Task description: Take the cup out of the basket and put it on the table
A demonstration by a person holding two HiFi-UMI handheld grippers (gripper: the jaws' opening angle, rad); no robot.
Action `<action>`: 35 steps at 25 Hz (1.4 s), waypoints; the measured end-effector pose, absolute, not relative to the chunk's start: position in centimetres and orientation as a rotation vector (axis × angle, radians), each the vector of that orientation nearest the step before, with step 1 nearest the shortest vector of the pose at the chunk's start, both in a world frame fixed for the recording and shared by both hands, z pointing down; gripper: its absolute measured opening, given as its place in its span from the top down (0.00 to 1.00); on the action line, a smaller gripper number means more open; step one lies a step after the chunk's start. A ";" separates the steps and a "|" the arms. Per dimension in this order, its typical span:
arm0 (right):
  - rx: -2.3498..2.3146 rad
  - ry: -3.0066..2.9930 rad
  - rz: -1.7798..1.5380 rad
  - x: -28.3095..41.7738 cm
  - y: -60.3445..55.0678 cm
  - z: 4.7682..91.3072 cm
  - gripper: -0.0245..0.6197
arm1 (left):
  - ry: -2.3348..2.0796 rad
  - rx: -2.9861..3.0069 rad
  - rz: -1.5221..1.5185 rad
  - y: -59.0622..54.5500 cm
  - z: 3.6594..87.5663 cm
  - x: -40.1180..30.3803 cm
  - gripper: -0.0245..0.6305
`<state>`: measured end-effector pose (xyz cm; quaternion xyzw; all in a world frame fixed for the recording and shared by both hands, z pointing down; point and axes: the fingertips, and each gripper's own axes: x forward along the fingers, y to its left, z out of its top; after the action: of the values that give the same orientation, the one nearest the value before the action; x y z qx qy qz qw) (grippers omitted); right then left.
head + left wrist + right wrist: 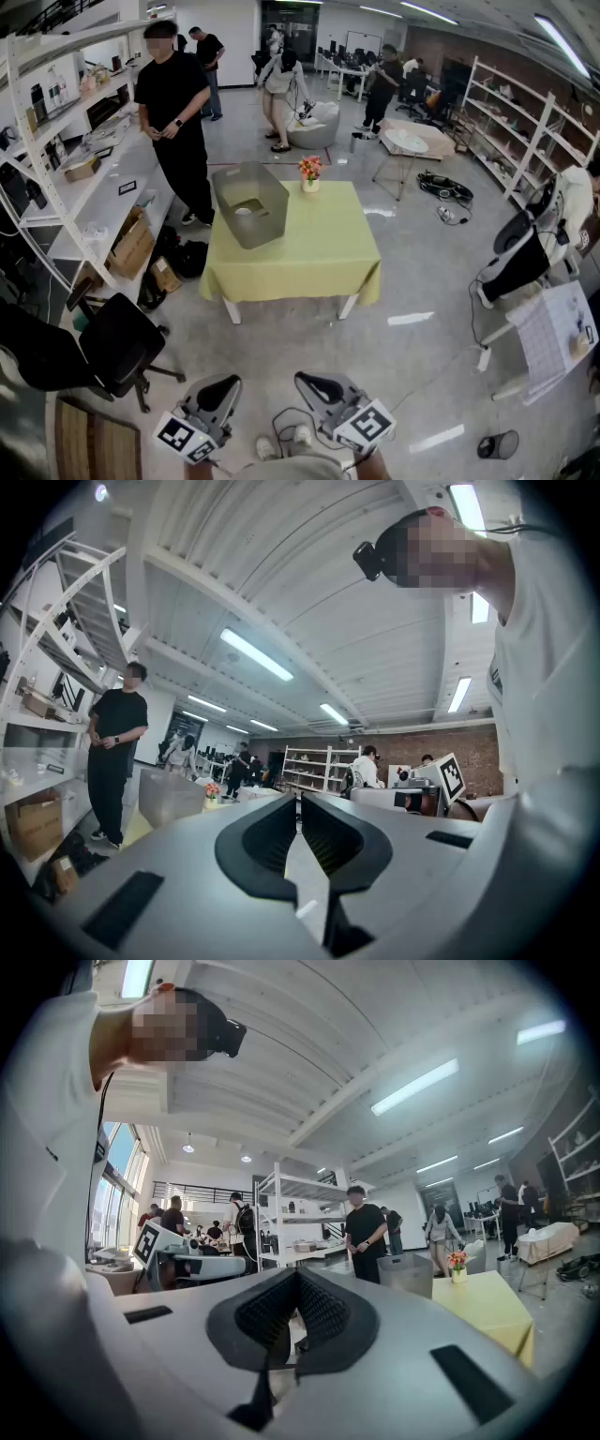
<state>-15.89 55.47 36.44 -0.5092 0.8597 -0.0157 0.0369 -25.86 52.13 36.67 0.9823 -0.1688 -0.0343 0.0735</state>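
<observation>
Head view, starting at the left: white shelving (66, 122) lines the wall, and a black office chair (117, 342) stands on the floor in front of it. A person in black (176, 103) stands just beside the table's far left corner. The table (309, 258), under a yellow-green cloth, carries a grey see-through basket (272, 214) on its far left part. The cup (244, 212) is inside it, a small pale round shape at the bottom. Near the basket's right side, at the far edge, stands a little pot of flowers (310, 174). Well short of the table, low by the holder's body, the left gripper (219, 388) has its fingers pressed together with nothing between them. The right gripper (319, 386) beside it is likewise clenched on nothing. Further right, another white rack (534, 122) stands along the wall
</observation>
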 end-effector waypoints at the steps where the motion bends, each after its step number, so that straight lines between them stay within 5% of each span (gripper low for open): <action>1: -1.566 2.646 -0.055 -15.7 55.5 36.6 0.95 | -0.510 2.947 -0.098 52.2 36.7 -25.7 0.93; 35: -1.436 2.703 -0.031 -9.8 50.5 36.2 0.95 | -0.653 2.915 -0.029 48.3 37.4 -19.1 0.93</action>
<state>-9.85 50.51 36.21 -0.4687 0.8824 -0.0100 0.0406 -19.06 48.34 37.44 0.9729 -0.2178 -0.0097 0.0768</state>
